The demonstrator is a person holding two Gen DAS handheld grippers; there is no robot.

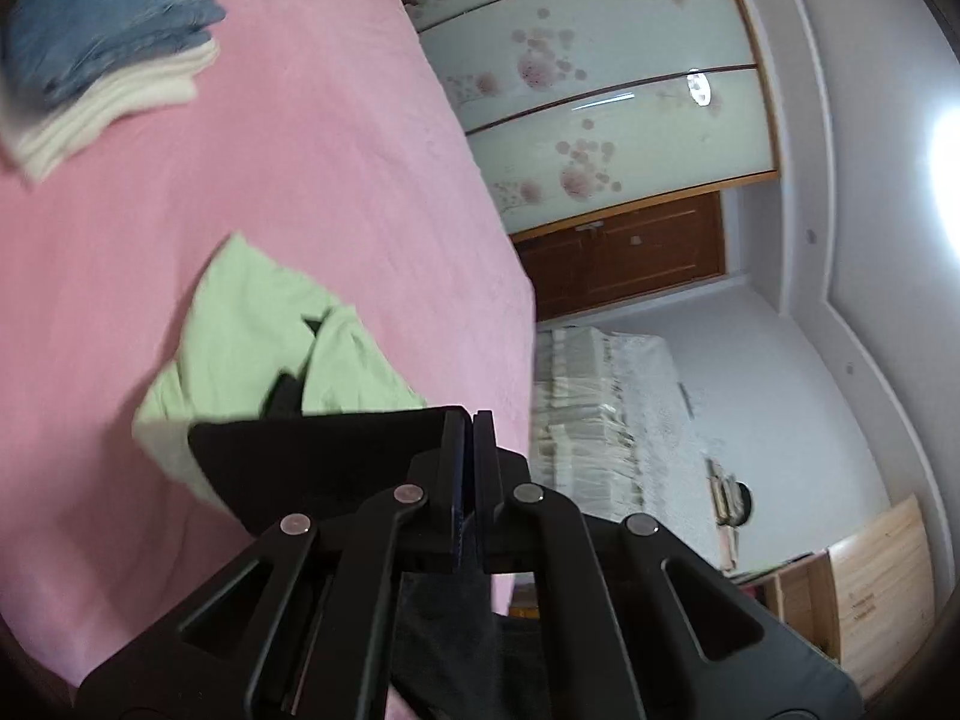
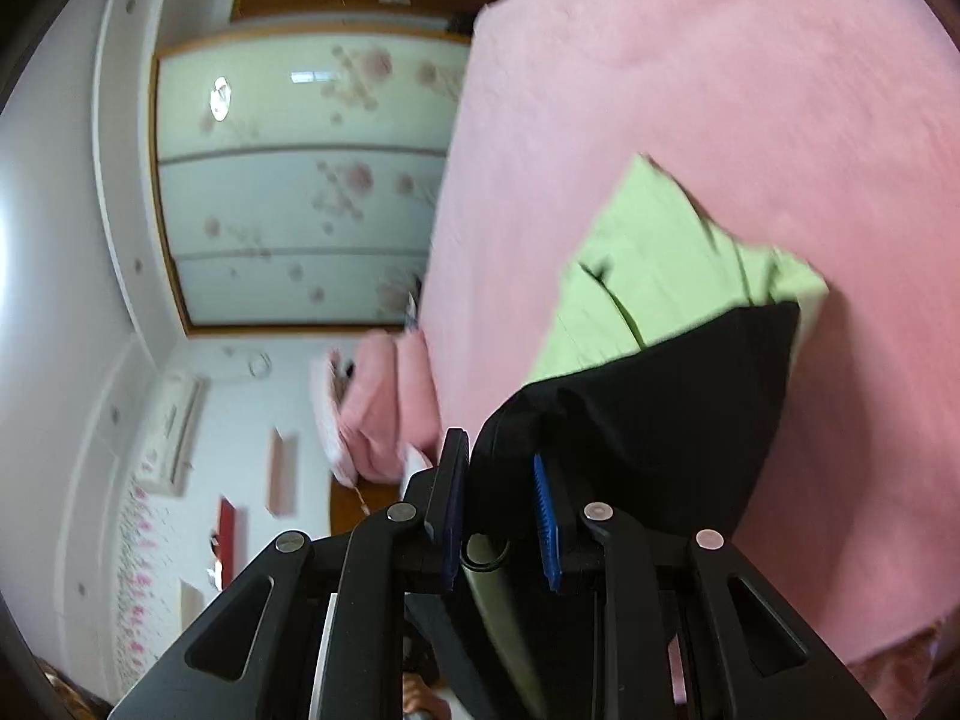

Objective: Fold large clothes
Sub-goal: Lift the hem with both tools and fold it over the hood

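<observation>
A black garment (image 1: 312, 450) hangs from my left gripper (image 1: 469, 426), whose jaws are shut on its edge above the pink bed (image 1: 300, 180). In the right wrist view the same black garment (image 2: 648, 420) sits between the jaws of my right gripper (image 2: 501, 462), which are partly apart with the cloth bunched between them. A light green garment (image 1: 252, 324) lies crumpled on the bed beyond the black one; it also shows in the right wrist view (image 2: 654, 252). Both views are tilted sideways and blurred.
A folded stack of blue (image 1: 108, 18) and cream clothes (image 1: 108, 114) lies at the bed's far corner. Pink pillows (image 2: 384, 408) lie at the bed's head. A floral sliding wardrobe (image 1: 600, 90) and a wooden door (image 1: 624, 252) stand beyond the bed.
</observation>
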